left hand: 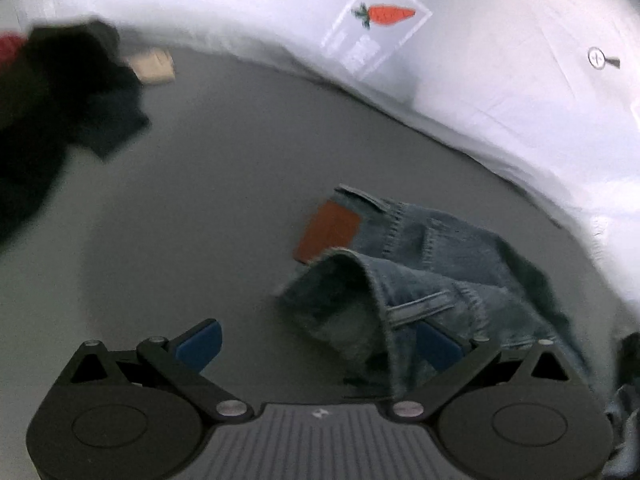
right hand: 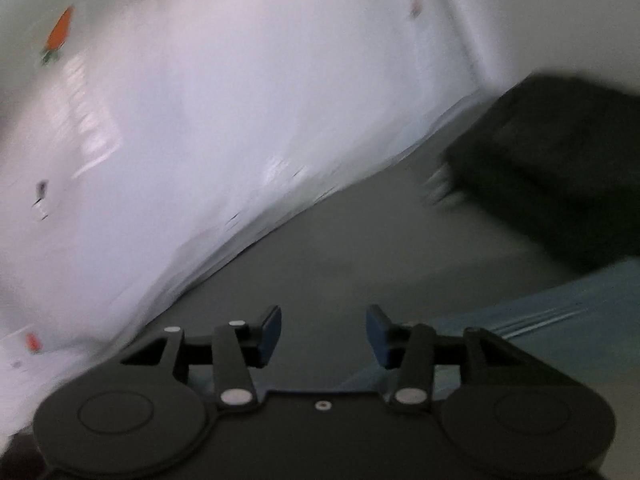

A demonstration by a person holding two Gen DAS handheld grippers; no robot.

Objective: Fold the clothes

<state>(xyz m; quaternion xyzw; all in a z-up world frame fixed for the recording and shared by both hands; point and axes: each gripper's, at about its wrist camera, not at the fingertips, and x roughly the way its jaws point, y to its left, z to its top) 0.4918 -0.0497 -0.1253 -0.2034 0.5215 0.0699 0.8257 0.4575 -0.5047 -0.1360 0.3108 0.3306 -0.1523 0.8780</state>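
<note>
Nearest the left wrist camera, the left gripper stands wide open over the grey table with nothing held. Its left blue pad is bare; its right pad sits under or just behind a fold of the jeans, and whether it touches the cloth cannot be told. The jeans lie crumpled on the right half of the table, waistband up, an orange-brown patch showing at their far left edge. Far to the left sits a dark pile of clothes, with a small tan block just beyond it. A white wall with a carrot sticker runs along the far side.

The right gripper is part-open and empty, pointing at bare table; pale blue cloth lies at its near right, a dark object farther right.

The risk is a poor grasp: closing now, the left gripper would likely pinch only one loose layer, so the jeans would bunch rather than spread. The heavy blur suggests quick motion, which could drag the denim out of shape.
</note>
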